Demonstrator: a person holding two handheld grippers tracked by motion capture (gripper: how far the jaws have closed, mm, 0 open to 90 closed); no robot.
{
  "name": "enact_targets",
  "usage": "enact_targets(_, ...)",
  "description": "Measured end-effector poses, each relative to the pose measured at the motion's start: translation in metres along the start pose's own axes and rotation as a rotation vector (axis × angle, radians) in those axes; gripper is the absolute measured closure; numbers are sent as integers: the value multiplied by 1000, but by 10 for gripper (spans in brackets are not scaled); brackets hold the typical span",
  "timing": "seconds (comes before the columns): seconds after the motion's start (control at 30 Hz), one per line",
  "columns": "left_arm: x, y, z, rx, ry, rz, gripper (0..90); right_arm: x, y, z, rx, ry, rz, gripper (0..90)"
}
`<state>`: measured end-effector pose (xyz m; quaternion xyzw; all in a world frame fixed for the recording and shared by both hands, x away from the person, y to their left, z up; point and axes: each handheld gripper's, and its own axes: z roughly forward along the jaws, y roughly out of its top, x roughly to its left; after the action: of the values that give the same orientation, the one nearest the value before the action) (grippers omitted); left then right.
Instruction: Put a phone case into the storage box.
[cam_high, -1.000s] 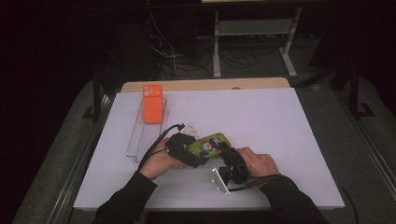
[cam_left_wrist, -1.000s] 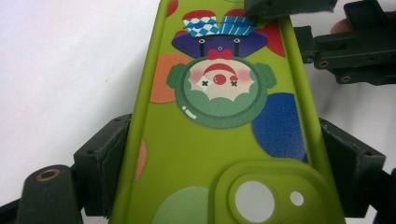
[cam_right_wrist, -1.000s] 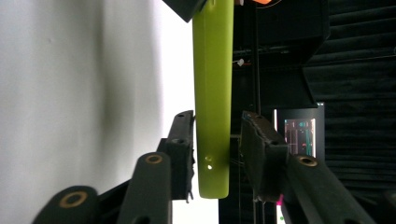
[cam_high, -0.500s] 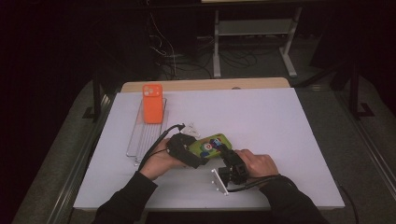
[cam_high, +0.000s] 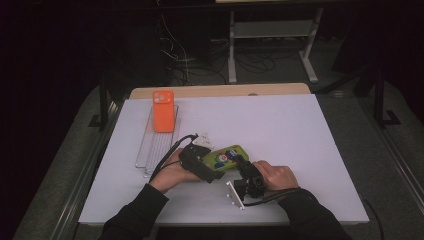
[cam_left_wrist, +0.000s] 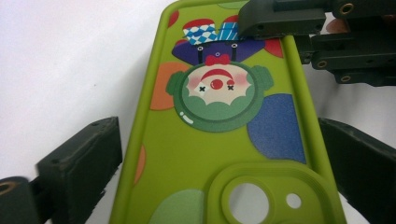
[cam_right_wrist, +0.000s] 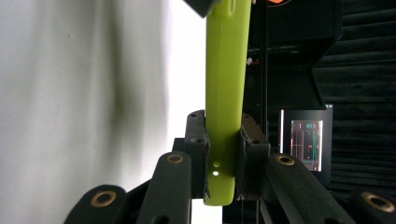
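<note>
A lime-green phone case (cam_high: 225, 157) with a clown picture lies flat-side up between both grippers, near the table's front. My left gripper (cam_high: 212, 167) has just been opening: its jaws stand wide on either side of the case (cam_left_wrist: 219, 140) near the camera cut-out, with a gap at the left jaw. My right gripper (cam_high: 243, 167) is shut on the opposite end of the case (cam_right_wrist: 226, 70), its pads (cam_right_wrist: 198, 140) pressing on both faces. In the left gripper view the right gripper's jaw sits on the case's far end.
An orange phone (cam_high: 163, 110) rests at the far end of a clear ribbed tray (cam_high: 150, 150) left of the hands. A small white item (cam_high: 202, 140) lies just behind the left gripper. The white table (cam_high: 300, 130) extends to the right.
</note>
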<state>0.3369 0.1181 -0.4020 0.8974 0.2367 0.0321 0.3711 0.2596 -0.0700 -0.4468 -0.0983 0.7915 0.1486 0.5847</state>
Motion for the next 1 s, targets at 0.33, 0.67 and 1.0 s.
enact_targets(0.33, 3, -1, -4, -28, -6, -7, 0, -3, -10, 3, 45, 23, 30, 758)
enact_targets(0.67, 9, -3, -7, -17, 3, -3, 0, -14, -27, 1, 96, 38, 114, 757)
enact_targets(1.0, 7, -3, -5, -49, 6, -25, 0, -24, -44, 1, 108, 58, 318, 757)
